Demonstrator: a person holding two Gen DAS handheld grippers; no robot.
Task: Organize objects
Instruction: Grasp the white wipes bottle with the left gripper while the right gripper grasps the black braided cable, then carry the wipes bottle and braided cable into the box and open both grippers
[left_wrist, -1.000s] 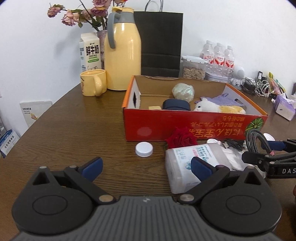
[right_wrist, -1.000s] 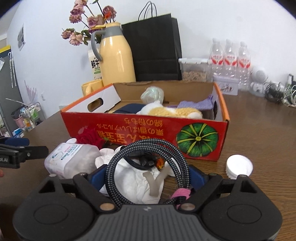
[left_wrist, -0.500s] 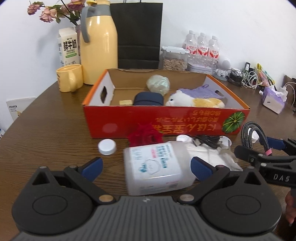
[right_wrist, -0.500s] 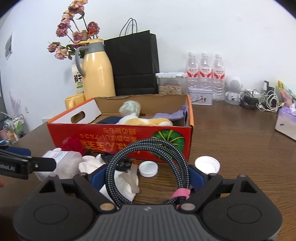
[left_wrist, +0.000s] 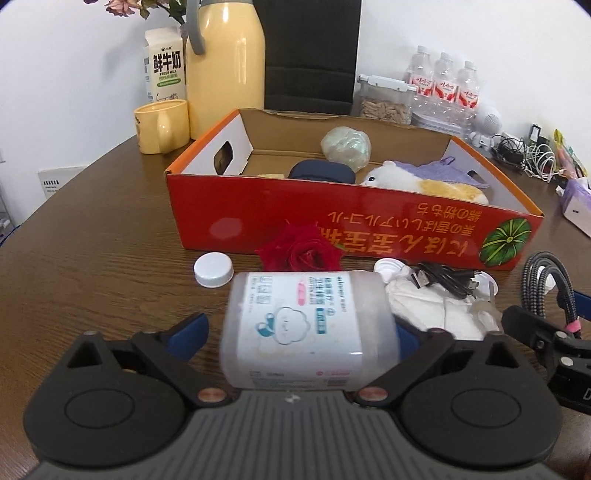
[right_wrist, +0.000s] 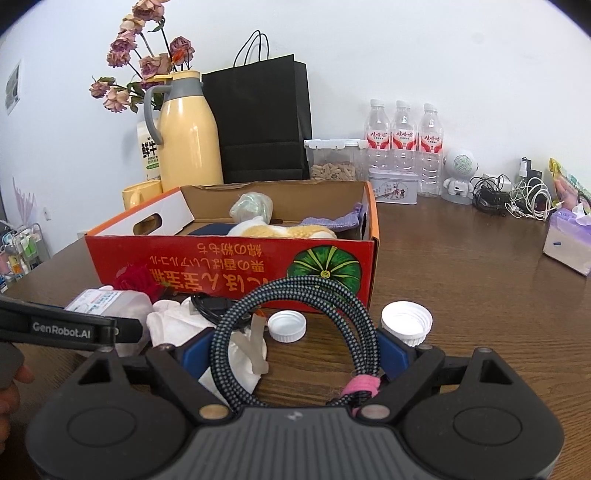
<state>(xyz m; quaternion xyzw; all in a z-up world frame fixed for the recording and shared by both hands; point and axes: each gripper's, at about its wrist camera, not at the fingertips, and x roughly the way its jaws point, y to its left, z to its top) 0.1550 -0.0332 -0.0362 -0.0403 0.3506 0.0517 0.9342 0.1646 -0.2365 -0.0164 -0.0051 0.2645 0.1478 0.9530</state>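
The left gripper (left_wrist: 301, 334) has advanced on the plastic jar (left_wrist: 308, 328), which a second ago lay ahead of its right finger and now lies on its side between both fingers. Its jaws have just been closing, with the jar between them. The right finger sits against the jar's side, while a sliver of table shows between the left finger (left_wrist: 186, 329) and the jar, so the grip is not yet made; judged from this, the step in hand is the pickup of the jar for the red box (left_wrist: 354, 225) directly beyond it. The right gripper (right_wrist: 295, 350) is clamped on a coiled braided cable (right_wrist: 295, 325) and has stayed so through the last second. The left wrist view alone shows the jar's label, the red fabric rose (left_wrist: 301, 253) just beyond the jar, 1 white cap (left_wrist: 213, 269) ahead-left of the fingers, and the box contents: a dark case, a pale ball, a plush toy. The right wrist view alone shows 2 further caps (right_wrist: 287, 325) just beyond the cable, the cable's pink tie, and the left gripper entering from the left edge.
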